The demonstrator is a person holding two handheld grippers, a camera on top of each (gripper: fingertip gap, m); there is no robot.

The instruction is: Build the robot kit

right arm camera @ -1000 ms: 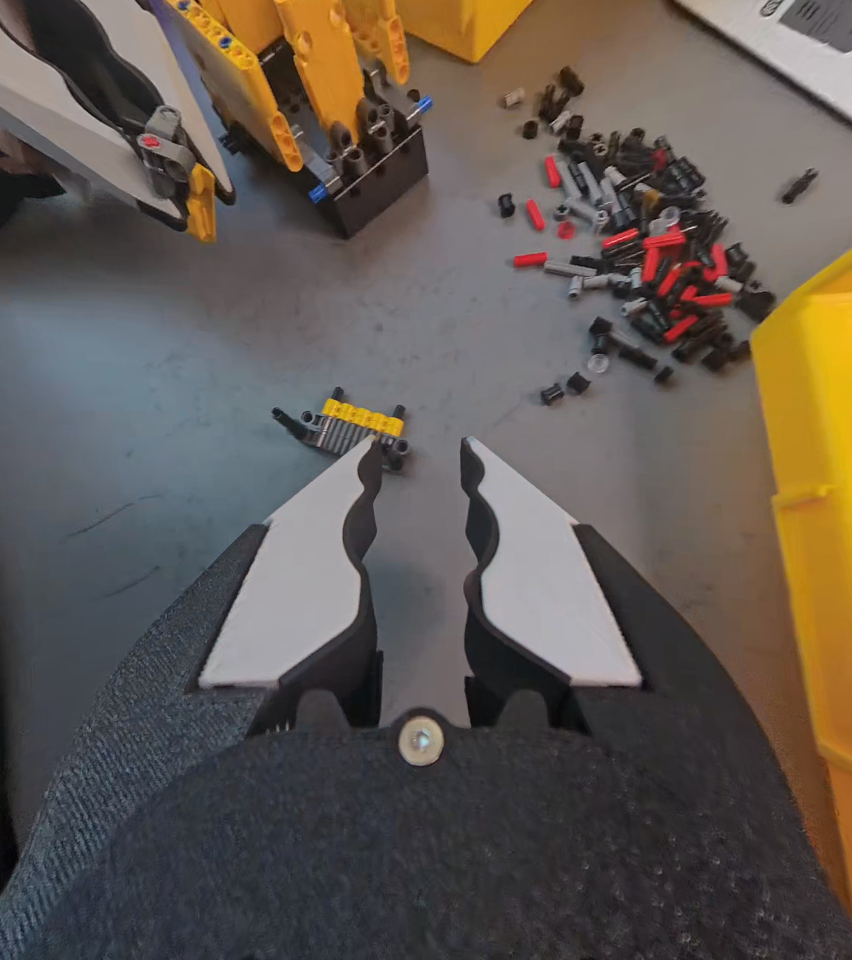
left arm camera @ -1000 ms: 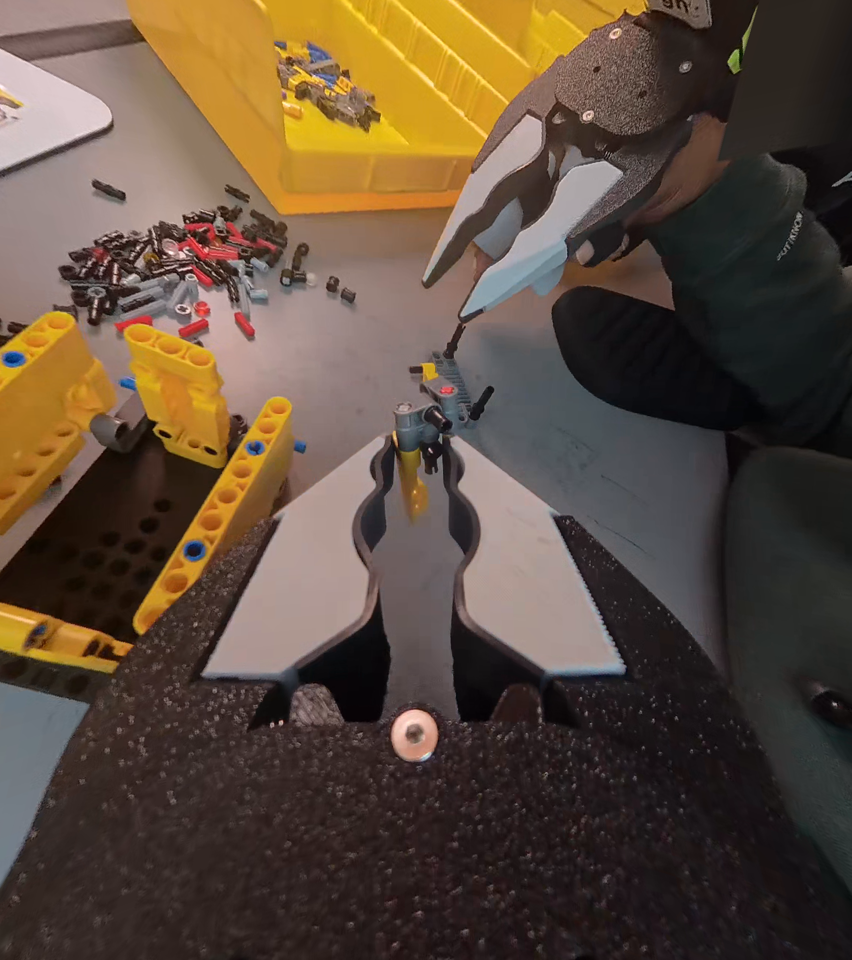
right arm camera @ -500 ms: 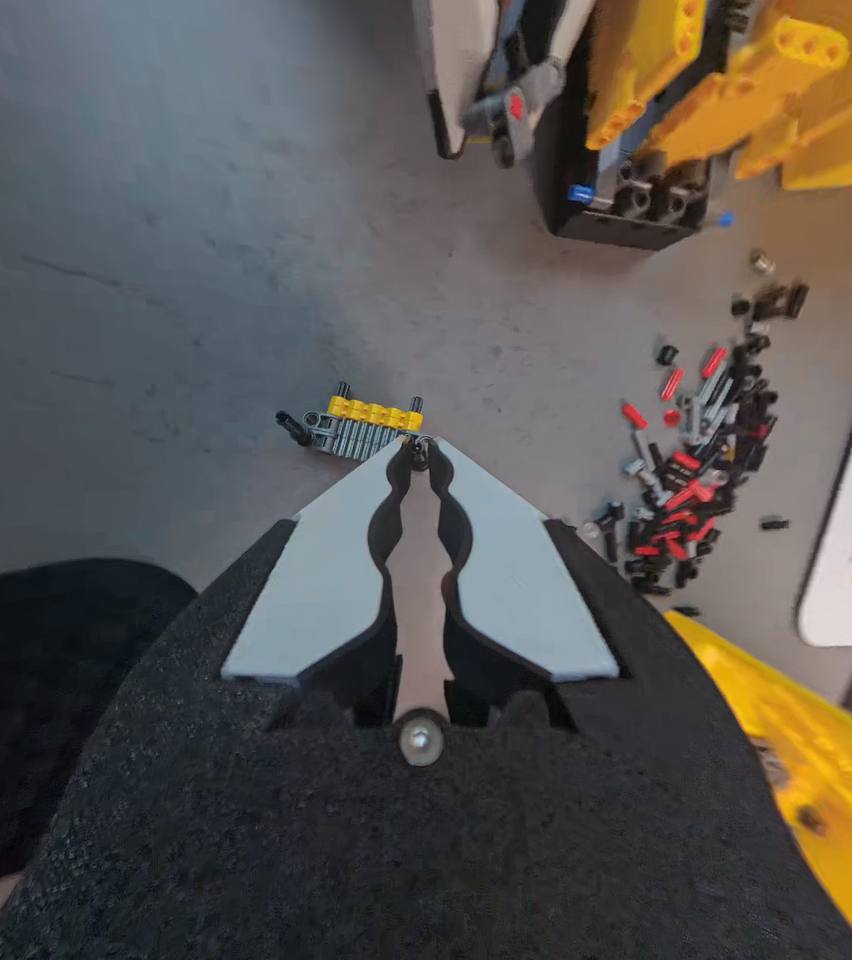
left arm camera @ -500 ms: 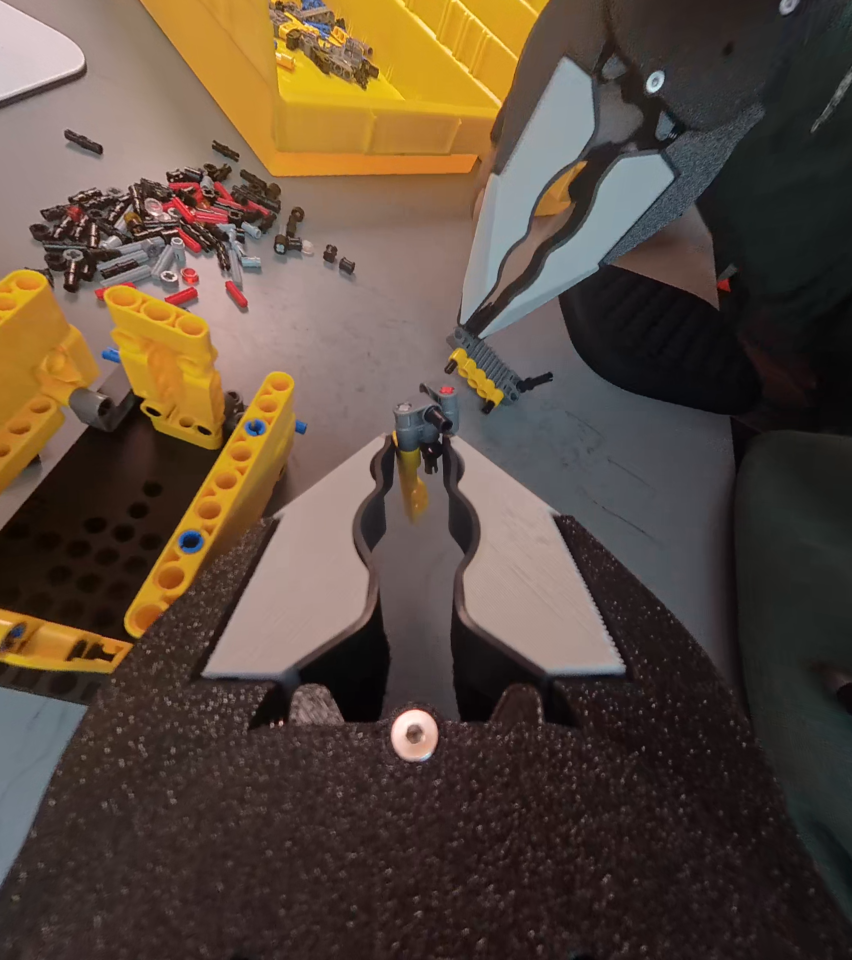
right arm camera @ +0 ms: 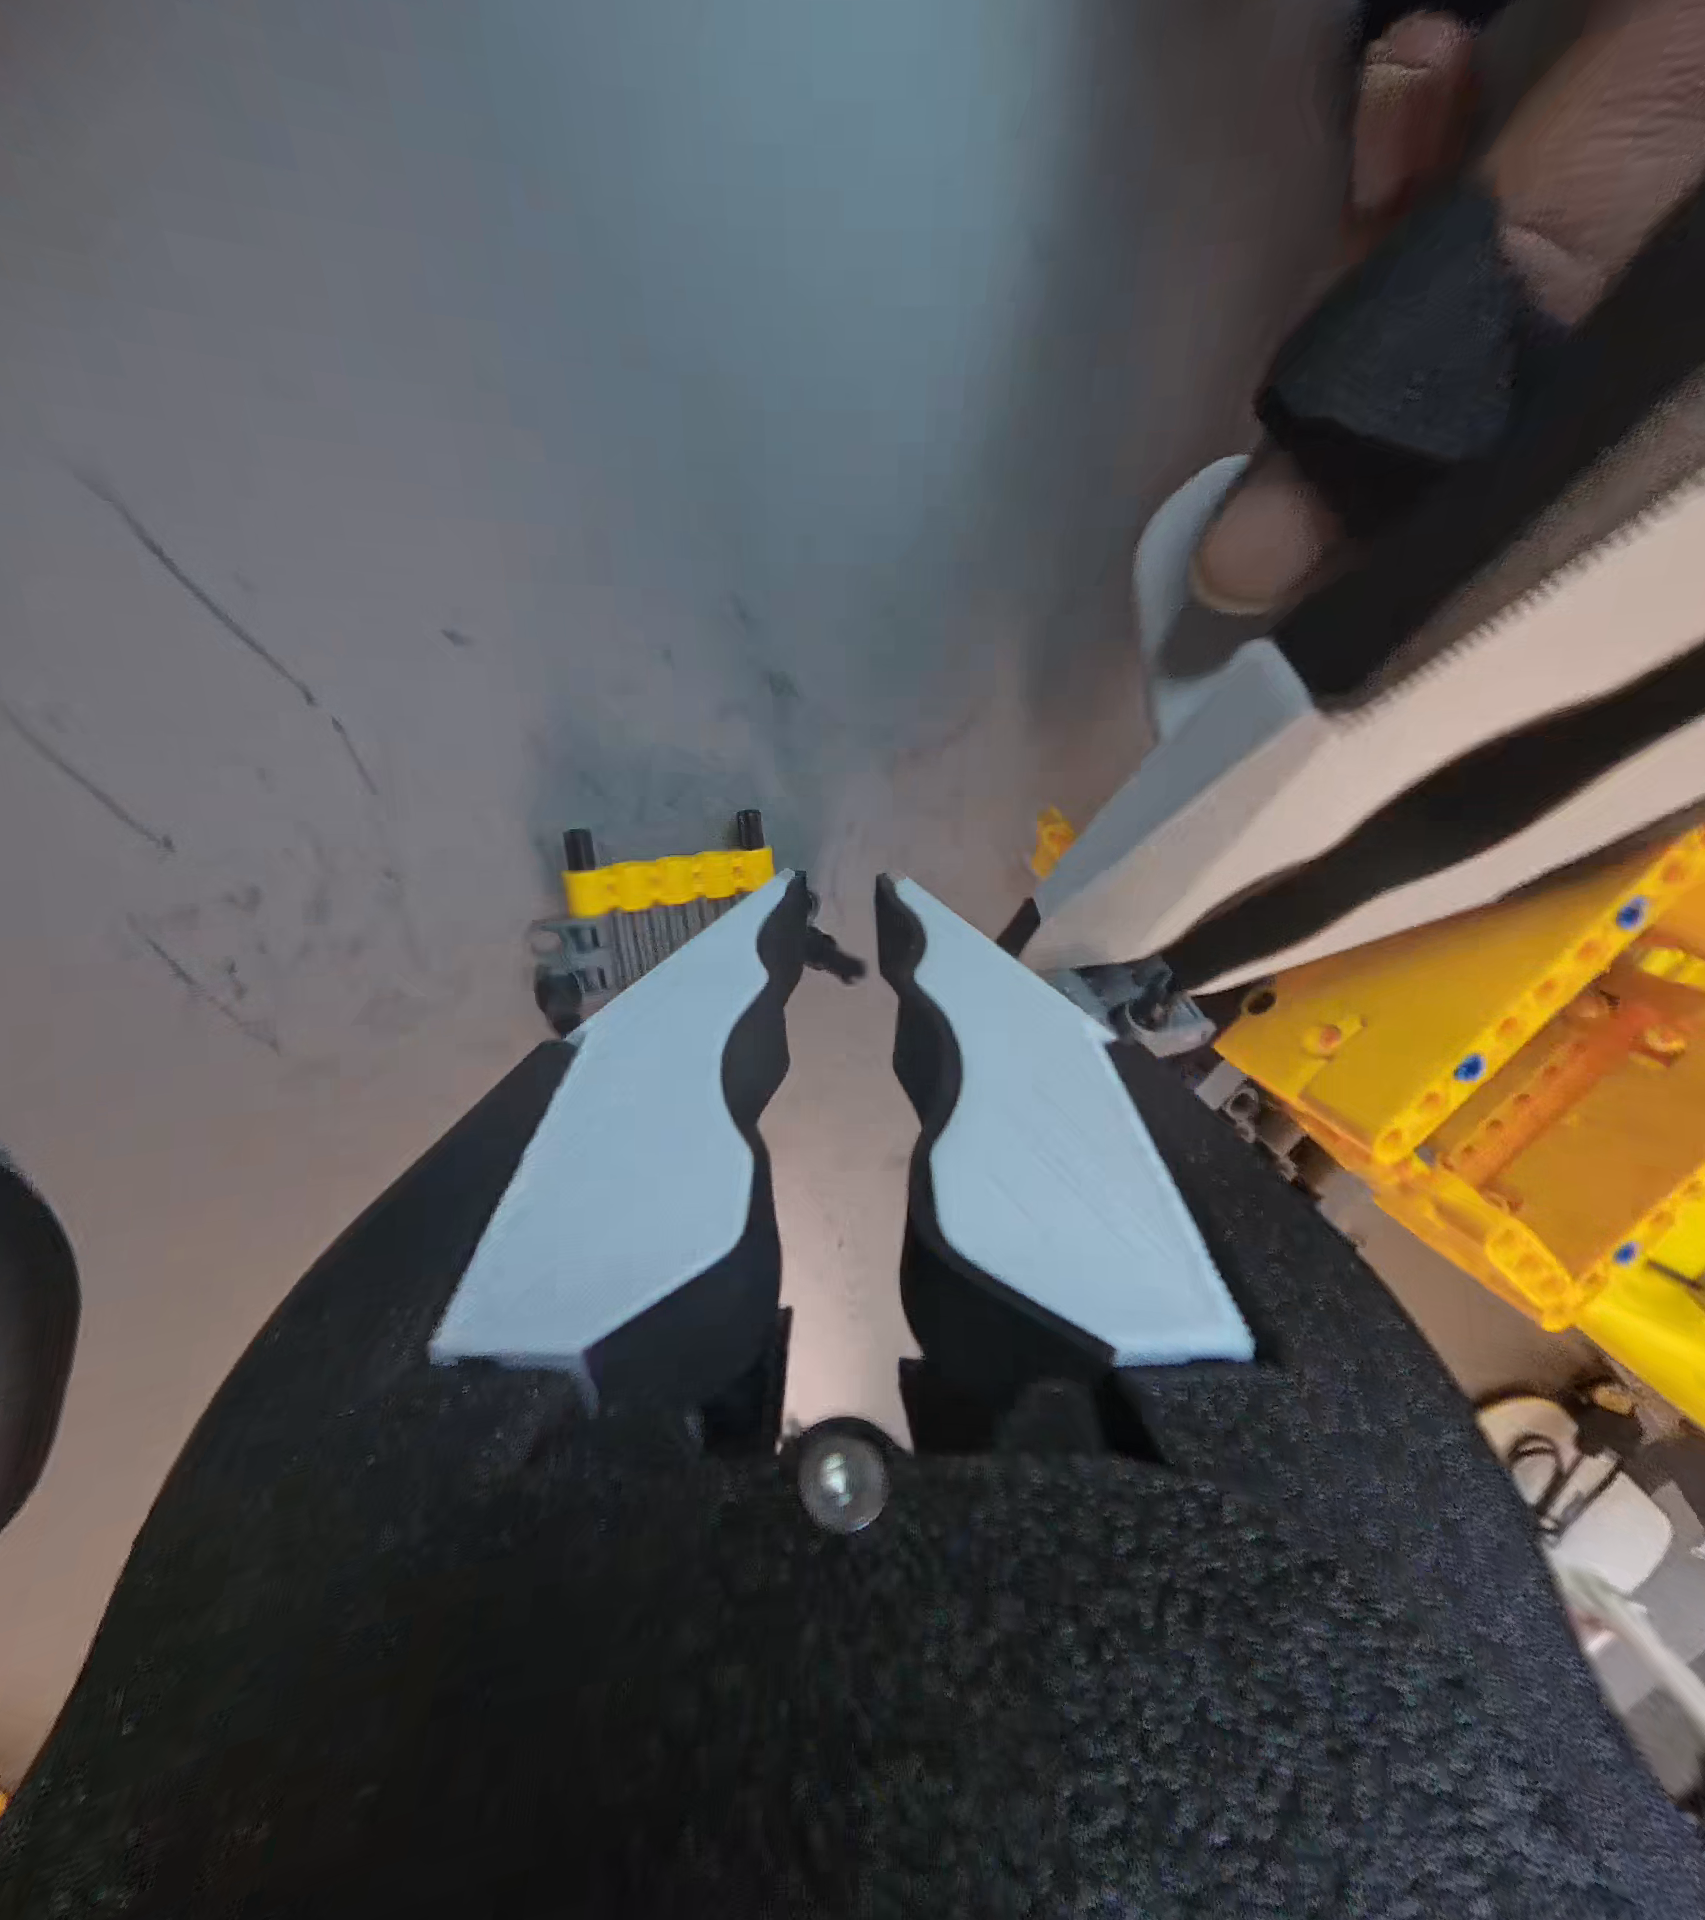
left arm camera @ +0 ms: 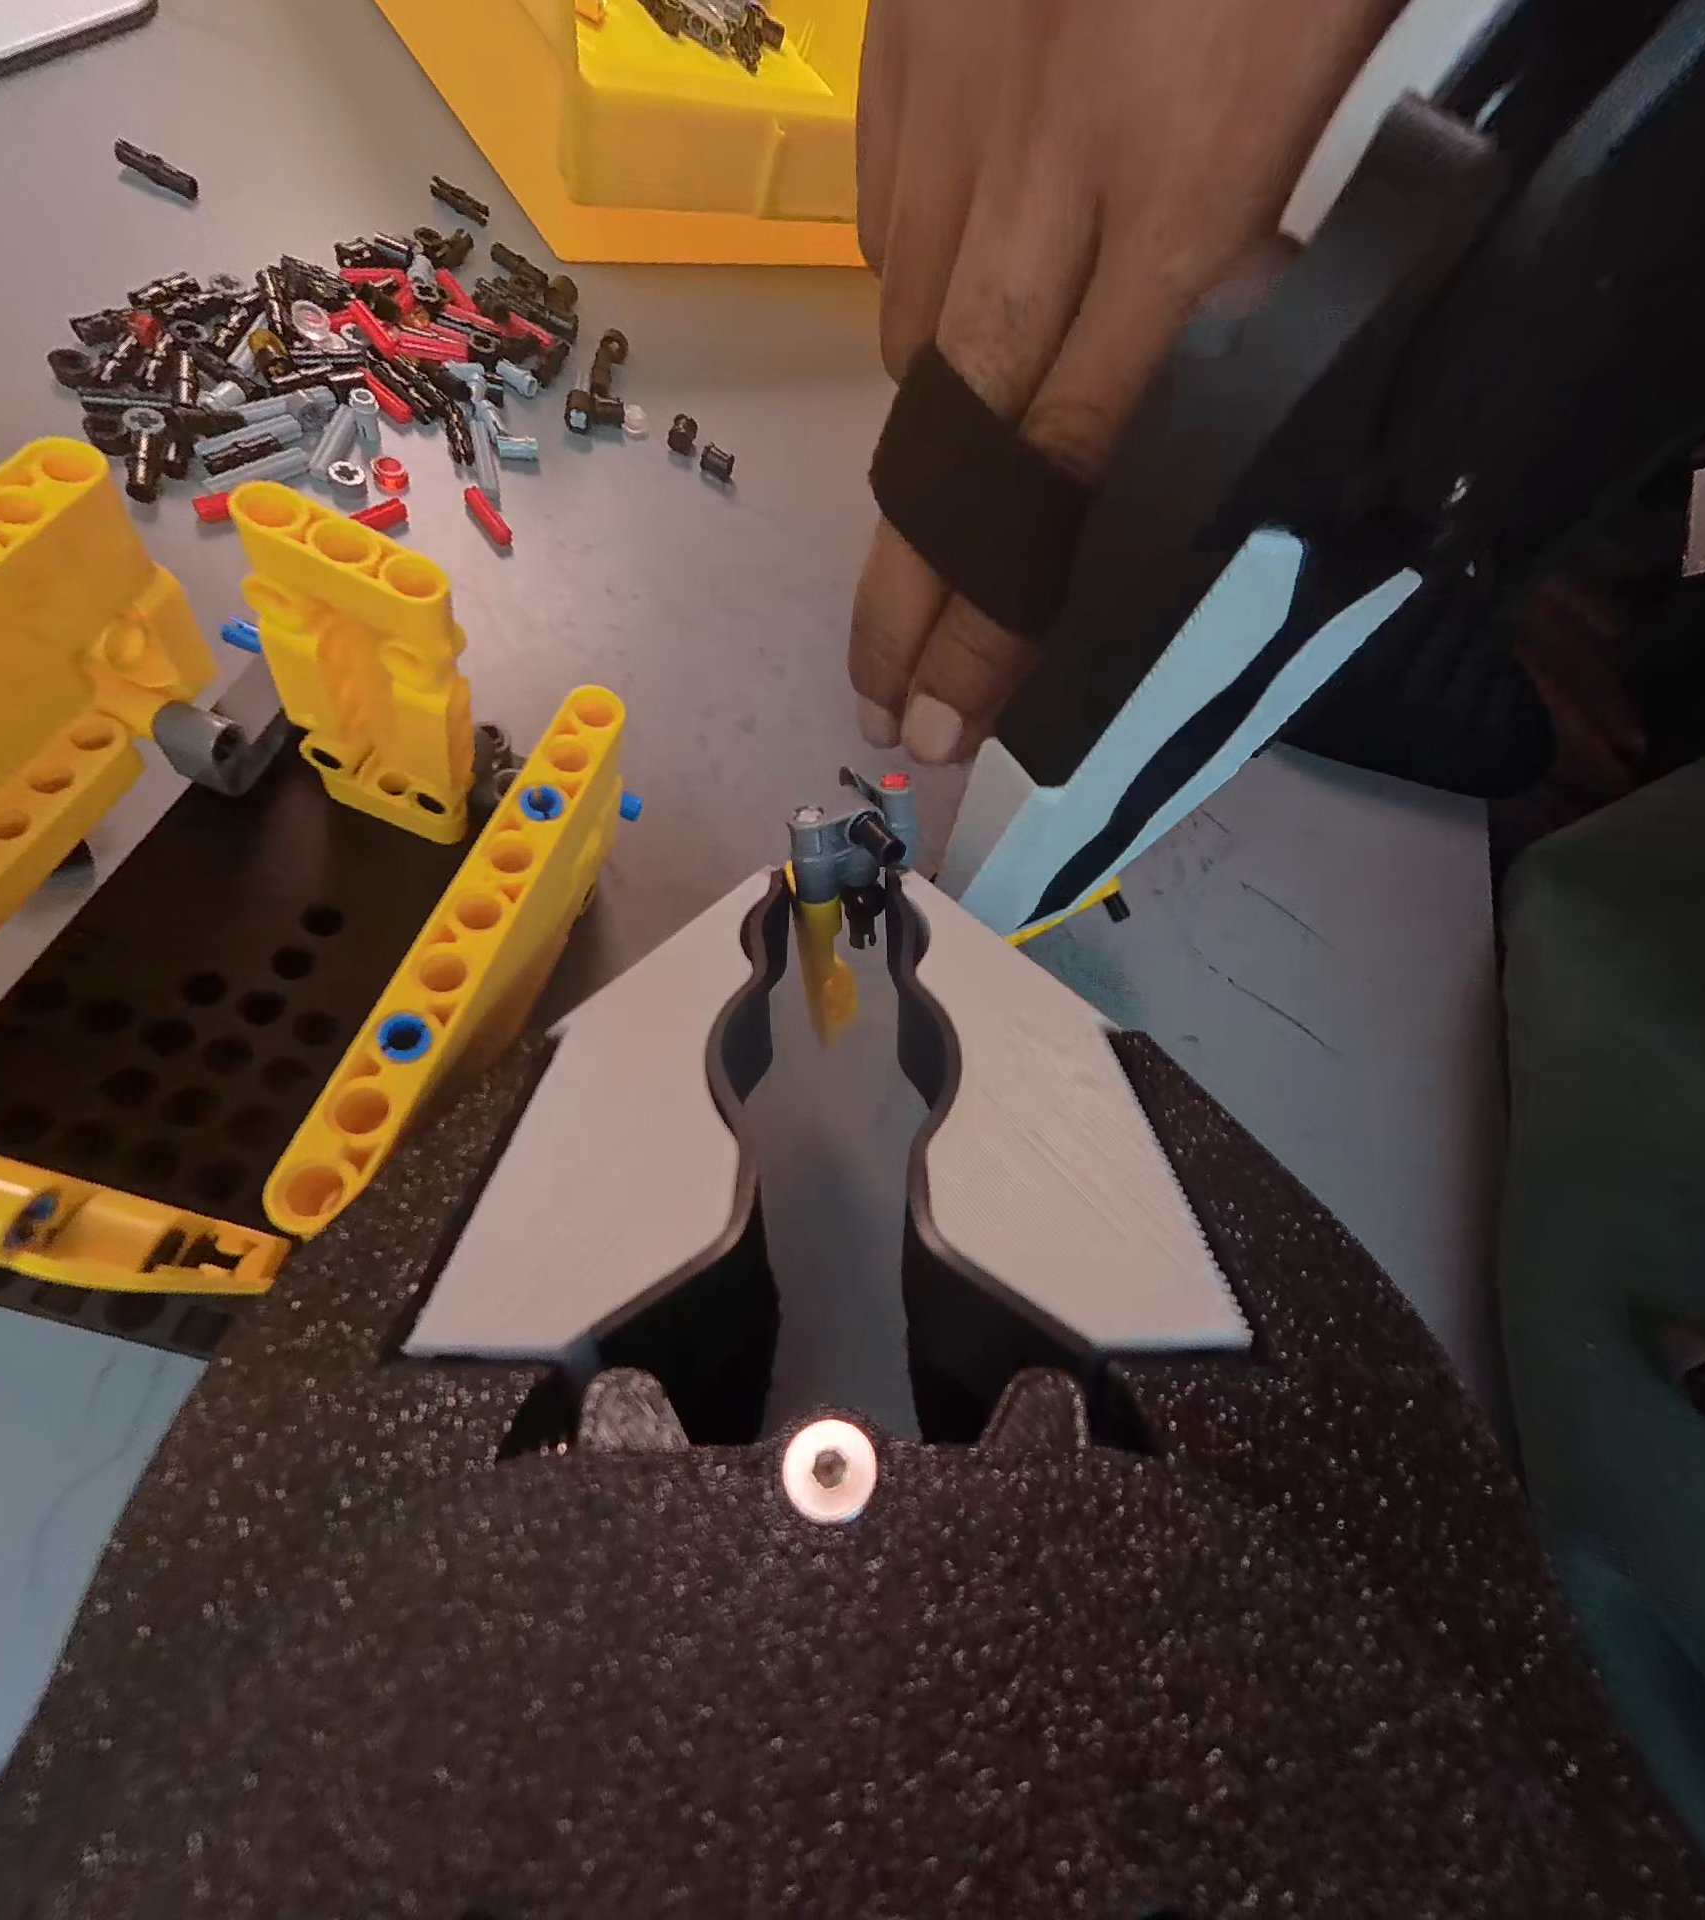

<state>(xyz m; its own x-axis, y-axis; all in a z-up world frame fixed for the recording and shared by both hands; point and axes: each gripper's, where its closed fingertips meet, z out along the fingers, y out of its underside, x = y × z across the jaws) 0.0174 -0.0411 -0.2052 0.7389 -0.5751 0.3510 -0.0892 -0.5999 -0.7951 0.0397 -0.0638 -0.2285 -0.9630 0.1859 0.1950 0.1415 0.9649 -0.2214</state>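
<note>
The left gripper (left arm camera: 832, 883) is clenched on a small grey-and-yellow connector piece (left arm camera: 832, 868), pinched at the very tips of its 2 fingers, with the yellow stem hanging back between them. Just left of it sits the yellow beam frame (left arm camera: 458, 956) on its black perforated base (left arm camera: 152, 997). Just ahead and right, a person's hand (left arm camera: 1014, 343) steers the right gripper (right arm camera: 840, 896), whose tips stand slightly apart with nothing clamped between them; a ribbed grey-and-yellow block (right arm camera: 656, 909) lies on the grey table (right arm camera: 308, 416) touching its left fingertip. Farther off, ahead-left of the left gripper, lie the loose pins (left arm camera: 339, 353) and a yellow bin (left arm camera: 702, 135).

The tip-only pinch looks shallow, so a knock from the crowding right gripper could twist the connector piece loose.
</note>
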